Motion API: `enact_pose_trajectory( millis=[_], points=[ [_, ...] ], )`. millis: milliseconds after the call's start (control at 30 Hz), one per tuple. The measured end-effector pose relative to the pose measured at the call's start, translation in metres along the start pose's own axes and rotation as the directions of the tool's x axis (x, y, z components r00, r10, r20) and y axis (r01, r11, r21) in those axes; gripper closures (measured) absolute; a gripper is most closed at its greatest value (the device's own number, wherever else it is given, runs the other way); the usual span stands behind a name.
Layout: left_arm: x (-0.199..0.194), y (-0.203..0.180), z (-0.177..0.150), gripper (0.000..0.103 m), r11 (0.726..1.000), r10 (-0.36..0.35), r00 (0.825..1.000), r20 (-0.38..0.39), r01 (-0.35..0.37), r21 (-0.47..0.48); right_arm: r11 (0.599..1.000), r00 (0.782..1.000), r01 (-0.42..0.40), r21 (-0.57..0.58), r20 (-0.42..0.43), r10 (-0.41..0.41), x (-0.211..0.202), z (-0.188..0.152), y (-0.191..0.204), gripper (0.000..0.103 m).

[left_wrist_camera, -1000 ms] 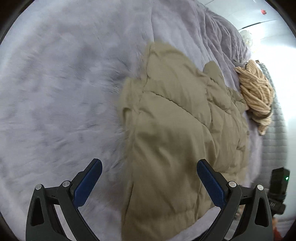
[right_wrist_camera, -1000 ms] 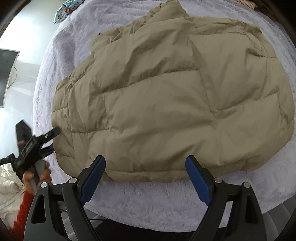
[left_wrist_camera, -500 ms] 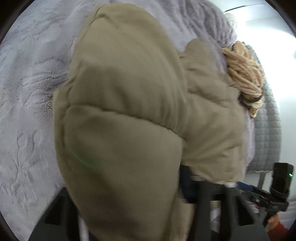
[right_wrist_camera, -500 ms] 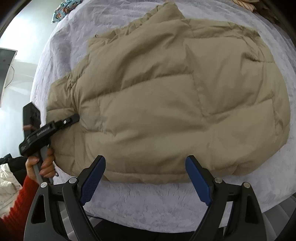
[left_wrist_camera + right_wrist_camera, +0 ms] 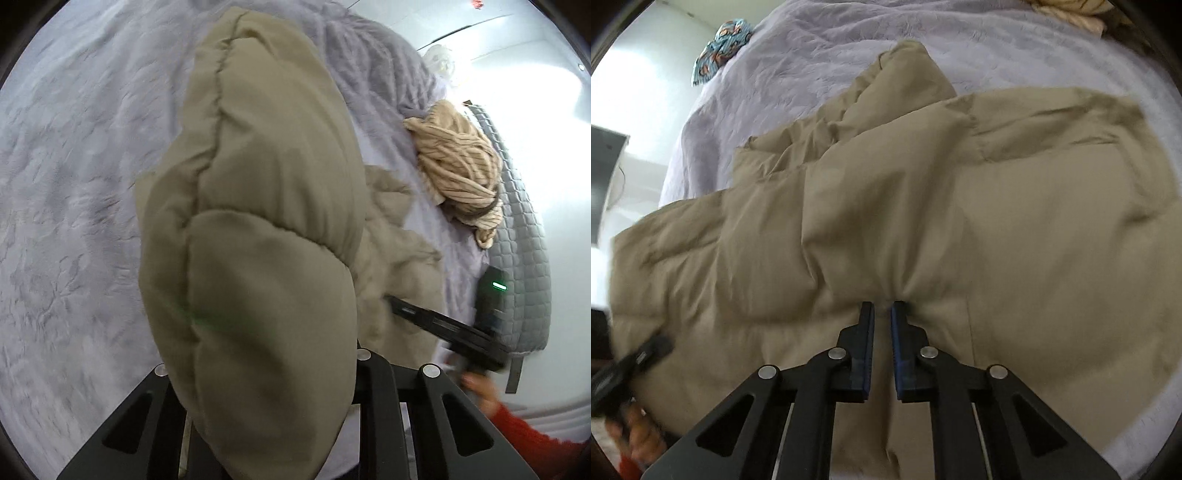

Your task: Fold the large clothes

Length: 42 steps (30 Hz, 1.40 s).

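Note:
A khaki puffer jacket (image 5: 960, 221) lies on a lavender bedspread (image 5: 66, 192). In the left wrist view a thick fold of the jacket (image 5: 258, 240) bulges up in front of the camera. It hides the fingertips of my left gripper (image 5: 266, 347), whose jaws are closing with that fold between them. The left gripper (image 5: 646, 350) also shows at the jacket's left edge in the right wrist view. My right gripper (image 5: 882, 308) is closing too, with its blue pads almost together and a pinch of the near hem bunched between them. From the left wrist view the right gripper (image 5: 395, 304) reaches into the jacket.
A striped beige cloth bundle (image 5: 458, 173) lies at the bed's far right beside a grey quilted cover (image 5: 524, 258). A patterned blue cloth (image 5: 720, 48) sits at the far left edge. A hand in a red sleeve (image 5: 524, 432) holds the right gripper's handle.
My left gripper closed on the jacket's edge and lifted it, so the fold now fills its view. My right gripper moved in over the hem and its jaws came together on the fabric.

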<state>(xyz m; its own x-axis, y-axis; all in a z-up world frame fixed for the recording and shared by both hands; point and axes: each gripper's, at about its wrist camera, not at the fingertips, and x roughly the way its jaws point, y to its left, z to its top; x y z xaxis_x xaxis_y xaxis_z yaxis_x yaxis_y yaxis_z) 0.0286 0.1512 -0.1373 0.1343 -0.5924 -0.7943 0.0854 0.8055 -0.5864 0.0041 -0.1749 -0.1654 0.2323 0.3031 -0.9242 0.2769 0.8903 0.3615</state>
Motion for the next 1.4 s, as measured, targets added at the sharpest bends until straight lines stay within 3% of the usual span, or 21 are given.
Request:
enact_pose_trajectory(
  millis=[167, 300, 500, 600, 700, 800, 900, 933, 967, 1067, 1200, 1300, 1333, 1367, 1400],
  points=[
    [-0.008, -0.075, -0.003, 0.078, 0.999, -0.011, 1.000, 0.001, 0.011, 0.050, 0.995, 0.994, -0.096, 0.005, -0.046, 0.096, 0.033, 0.019, -0.007, 0.093],
    [0.012, -0.138, -0.009, 0.078, 0.996, -0.010, 1.000, -0.030, 0.013, 0.085, 0.983, 0.979, -0.181, 0.024, -0.087, 0.182, 0.053, 0.031, -0.019, 0.098],
    [0.062, -0.210, -0.004, 0.077, 0.988, 0.065, 0.997, -0.048, -0.057, 0.141, 0.934, 0.934, -0.324, 0.149, -0.106, 0.341, 0.071, 0.038, -0.048, 0.103],
    [0.078, -0.234, -0.003, 0.077, 0.979, 0.114, 0.993, -0.042, -0.105, 0.176, 0.924, 0.921, -0.337, 0.180, -0.142, 0.363, 0.066, 0.040, -0.055, 0.103],
    [0.084, -0.247, -0.001, 0.077, 0.973, 0.140, 0.989, -0.044, -0.129, 0.192, 0.938, 0.927, -0.318, 0.141, -0.164, 0.339, 0.039, 0.042, -0.064, 0.103],
    [0.096, -0.258, -0.004, 0.077, 0.966, 0.177, 0.983, -0.049, -0.164, 0.201, 0.957, 0.952, -0.284, 0.059, -0.100, 0.289, -0.011, 0.035, -0.085, 0.099],
    [0.115, -0.273, -0.016, 0.075, 0.958, 0.200, 0.978, -0.061, -0.183, 0.219, 0.957, 0.963, -0.263, 0.121, -0.036, 0.269, -0.045, 0.021, -0.127, 0.099],
    [0.124, -0.282, -0.020, 0.070, 0.957, 0.199, 0.977, -0.074, -0.177, 0.231, 0.951, 0.963, -0.264, 0.162, -0.015, 0.269, -0.054, 0.013, -0.145, 0.099],
    [0.132, -0.285, -0.022, 0.059, 0.956, 0.191, 0.977, -0.090, -0.165, 0.241, 0.947, 0.963, -0.263, 0.185, -0.003, 0.268, -0.058, 0.009, -0.154, 0.099],
    [0.165, -0.304, -0.027, 0.033, 0.960, 0.088, 0.976, -0.199, -0.029, 0.279, 0.929, 0.964, -0.262, 0.260, 0.027, 0.264, -0.074, -0.012, -0.189, 0.099],
    [0.212, -0.314, -0.032, 0.033, 0.944, -0.094, 0.922, -0.374, 0.202, 0.261, 0.920, 0.969, -0.243, 0.307, 0.040, 0.243, -0.088, -0.034, -0.211, 0.099],
    [0.236, -0.311, -0.035, 0.033, 0.939, -0.091, 0.917, -0.388, 0.208, 0.273, 0.929, 0.979, -0.203, 0.309, 0.046, 0.199, -0.102, -0.050, -0.221, 0.097],
    [0.242, -0.309, -0.034, 0.033, 0.941, -0.096, 0.916, -0.390, 0.211, 0.263, 0.929, 0.980, -0.198, 0.314, 0.051, 0.192, -0.108, -0.057, -0.225, 0.087],
    [0.246, -0.308, -0.034, 0.033, 0.943, -0.105, 0.913, -0.394, 0.217, 0.252, 0.925, 0.979, -0.203, 0.322, 0.060, 0.194, -0.114, -0.062, -0.224, 0.064],
    [0.249, -0.308, -0.033, 0.033, 0.945, -0.111, 0.911, -0.398, 0.221, 0.242, 0.920, 0.977, -0.214, 0.327, 0.076, 0.200, -0.120, -0.069, -0.227, 0.052]
  ],
)
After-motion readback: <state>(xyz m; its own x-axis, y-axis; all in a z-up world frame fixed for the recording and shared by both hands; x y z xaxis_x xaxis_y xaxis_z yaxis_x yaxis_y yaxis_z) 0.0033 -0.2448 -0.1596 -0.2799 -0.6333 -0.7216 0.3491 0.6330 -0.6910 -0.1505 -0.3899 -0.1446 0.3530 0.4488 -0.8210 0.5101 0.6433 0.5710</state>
